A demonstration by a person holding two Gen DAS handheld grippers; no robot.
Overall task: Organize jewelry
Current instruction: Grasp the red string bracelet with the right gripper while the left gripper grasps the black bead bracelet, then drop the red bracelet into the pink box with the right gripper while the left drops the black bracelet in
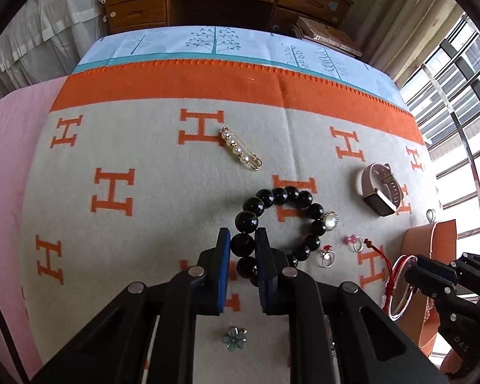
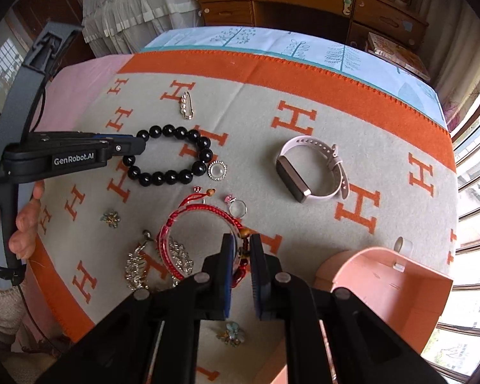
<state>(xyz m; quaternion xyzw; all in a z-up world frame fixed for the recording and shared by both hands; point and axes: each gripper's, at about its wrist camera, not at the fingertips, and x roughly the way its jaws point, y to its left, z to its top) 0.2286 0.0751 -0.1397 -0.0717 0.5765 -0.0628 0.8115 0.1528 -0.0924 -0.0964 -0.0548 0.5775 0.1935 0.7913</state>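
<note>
1. Two grasps are in hand at once: the left gripper [image 1: 242, 246] has its jaws closed narrow on one bead of the black bead bracelet [image 1: 280, 224], and the right gripper [image 2: 240, 249] has its jaws pinched on the red cord bracelet [image 2: 201, 224] at its knotted end with the wooden bead.
2. Both bracelets lie on the orange-and-grey blanket [image 1: 144, 147] spread over a bed; whether either has left the cloth I cannot tell.
3. Other pieces wait loose on the blanket: a pearl pin [image 1: 241, 148] beyond the black beads, a pink-strapped watch [image 2: 310, 172] to the right, a round white brooch [image 2: 217, 170] touching the black bracelet, a ring [image 2: 236, 206] just beside the red cord, and sparkling crystal pieces [image 2: 156, 262] under and beside the red loop.
4. A pink box [image 2: 384, 288] stands open at the right, near the right gripper.
5. By my judgement the step is pick-up, and the box is the likely destination.
6. Next calls for lifting straight up and slowly, since the red cord overlies the crystal pieces and may drag them.
7. Carrying the black bracelet across means passing over the ring and brooch, so it needs clearance.
</note>
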